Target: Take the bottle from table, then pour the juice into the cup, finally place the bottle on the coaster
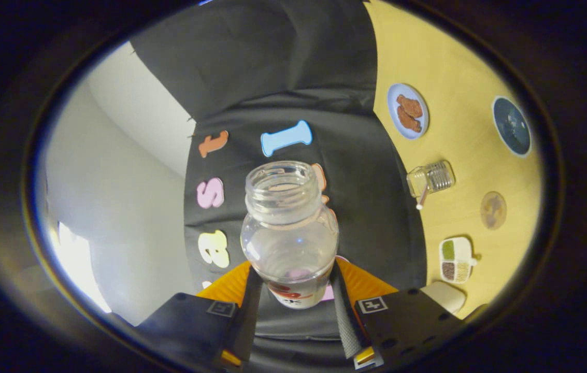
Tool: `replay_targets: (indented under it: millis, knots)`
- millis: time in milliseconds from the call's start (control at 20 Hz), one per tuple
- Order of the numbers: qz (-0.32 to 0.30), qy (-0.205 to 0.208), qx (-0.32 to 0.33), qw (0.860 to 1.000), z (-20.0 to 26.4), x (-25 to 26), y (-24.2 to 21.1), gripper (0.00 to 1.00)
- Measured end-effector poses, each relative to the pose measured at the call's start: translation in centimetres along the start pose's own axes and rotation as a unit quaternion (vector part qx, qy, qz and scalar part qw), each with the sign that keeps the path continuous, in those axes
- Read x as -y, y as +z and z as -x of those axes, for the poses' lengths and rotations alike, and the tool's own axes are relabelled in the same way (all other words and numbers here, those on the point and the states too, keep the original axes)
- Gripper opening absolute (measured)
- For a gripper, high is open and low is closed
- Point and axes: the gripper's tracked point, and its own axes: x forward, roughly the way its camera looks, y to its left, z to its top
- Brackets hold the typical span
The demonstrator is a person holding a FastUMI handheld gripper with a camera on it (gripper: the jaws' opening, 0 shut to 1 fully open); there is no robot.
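Observation:
A clear plastic bottle (289,228) with no cap sits between my fingers, its open mouth pointing away from me along them. My gripper (293,282) is shut on the bottle, both fingers pressing its labelled lower body. The bottle looks empty. The whole view is rolled sideways, so the yellow table (459,67) stands off to the bottle's right. On it lies a clear glass cup (432,178) with a stick or straw in it, and just past the cup a round brown coaster (493,210). Bottle and gripper are held in the air, well away from both.
On the yellow table a white plate (407,111) holds brown food, and a dark round plate (511,126) lies beyond it. A divided white dish (455,259) holds grains near the coaster. Black cloth wall (293,77) hangs behind the bottle, a pale wall (117,207) to its left.

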Motion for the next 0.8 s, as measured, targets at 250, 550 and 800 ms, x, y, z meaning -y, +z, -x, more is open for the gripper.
replay_targets:
  millis: [250, 550, 800]
  knots:
    - [0.139, -0.081, -0.074, 0.984, 0.4, 5.4, -2.0, 0.7]
    - [0.234, -0.118, -0.104, 0.959, -0.4, 8.7, -2.1, 0.7]
    - [0.335, -0.157, -0.124, 0.921, -0.7, 12.0, -1.6, 0.7]
